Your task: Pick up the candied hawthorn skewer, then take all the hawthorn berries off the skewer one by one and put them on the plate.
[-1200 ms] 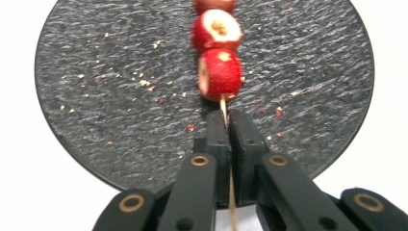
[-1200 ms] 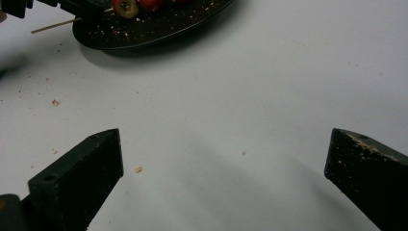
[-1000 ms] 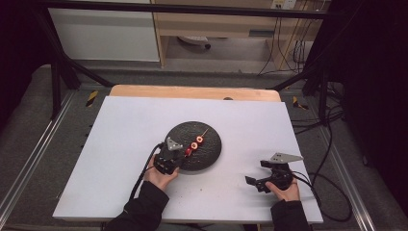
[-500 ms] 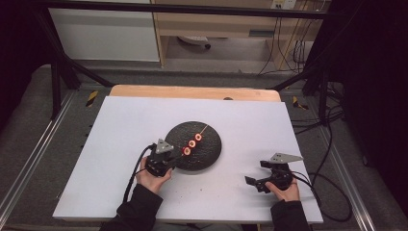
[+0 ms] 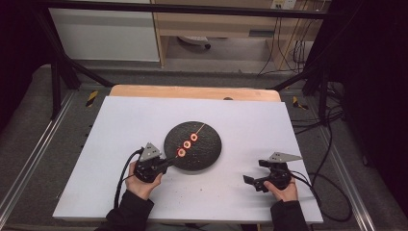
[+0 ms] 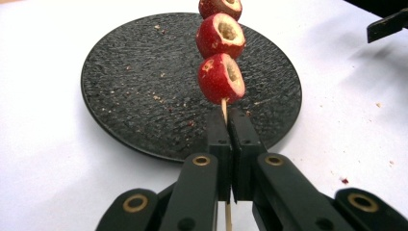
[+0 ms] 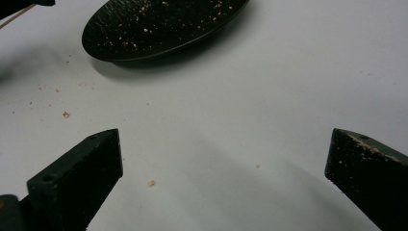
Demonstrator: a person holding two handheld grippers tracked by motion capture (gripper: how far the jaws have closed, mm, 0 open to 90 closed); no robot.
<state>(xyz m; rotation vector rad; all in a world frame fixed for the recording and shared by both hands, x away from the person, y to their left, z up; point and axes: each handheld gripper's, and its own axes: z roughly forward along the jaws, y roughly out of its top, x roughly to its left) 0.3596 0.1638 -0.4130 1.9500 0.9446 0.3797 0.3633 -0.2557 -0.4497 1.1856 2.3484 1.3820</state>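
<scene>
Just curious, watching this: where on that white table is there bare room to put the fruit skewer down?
Bare white table lies left of and behind the black plate, and between it and the right hand-held gripper. It is crowded at the plate's near-left rim, where the left hand-held gripper holds the skewer.

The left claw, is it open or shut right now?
Shut. The left claw has its jaws pressed together on the skewer, just below the lowest red fruit.

We count one black plate (image 5: 204, 151) on the white surface (image 5: 120, 125), one wooden skewer (image 6: 224, 109) carrying three red hollowed fruits (image 6: 220, 79), and two handheld grippers, left gripper (image 5: 168, 162) and right gripper (image 5: 250, 181).
</scene>
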